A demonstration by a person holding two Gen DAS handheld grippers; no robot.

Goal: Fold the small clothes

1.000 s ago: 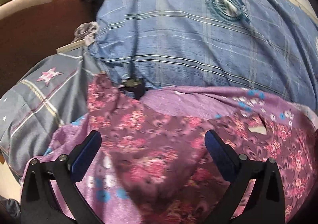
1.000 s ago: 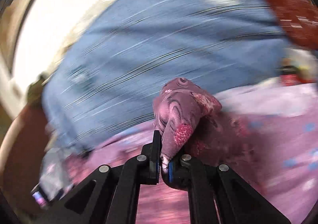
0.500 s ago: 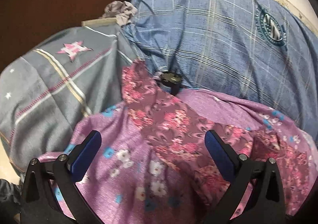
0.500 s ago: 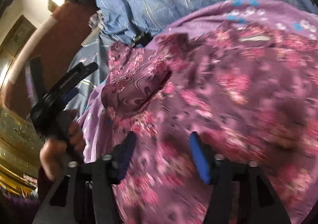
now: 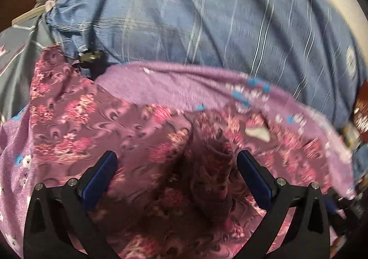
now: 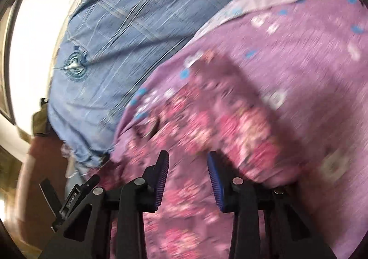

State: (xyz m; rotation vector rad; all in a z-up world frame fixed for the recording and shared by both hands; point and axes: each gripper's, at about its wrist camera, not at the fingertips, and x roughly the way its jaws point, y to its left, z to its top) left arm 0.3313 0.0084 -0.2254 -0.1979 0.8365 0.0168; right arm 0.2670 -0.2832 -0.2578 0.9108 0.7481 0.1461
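Maroon floral garment (image 5: pixel 96 125) is being shown spread across a lilac flowered sheet (image 5: pixel 174 84), with a raised fold of its cloth (image 5: pixel 211 167) standing up between the blue pads of the left gripper (image 5: pixel 177 174). Those fingers are being held wide apart, and neither pad is seen pressing the fold. A pale label (image 5: pixel 257 132) is lying on the garment just beyond the fold. Behind the sheet, a blue checked pillow (image 5: pixel 184 17) with a round crest is being seen, and a small dark clip (image 5: pixel 89 56) is resting at the pillow's lower edge near the garment's far corner.

In the right wrist view, the garment (image 6: pixel 207 116) is heavily blurred. The right gripper (image 6: pixel 187 178) is being held low over it with its jaws closing; floral cloth is lying under and between the blue pads, but whether it is being pinched cannot be told. The same pillow (image 6: pixel 119 29) is filling the upper left, and part of the other black tool (image 6: pixel 73 199) is showing at the lower left.
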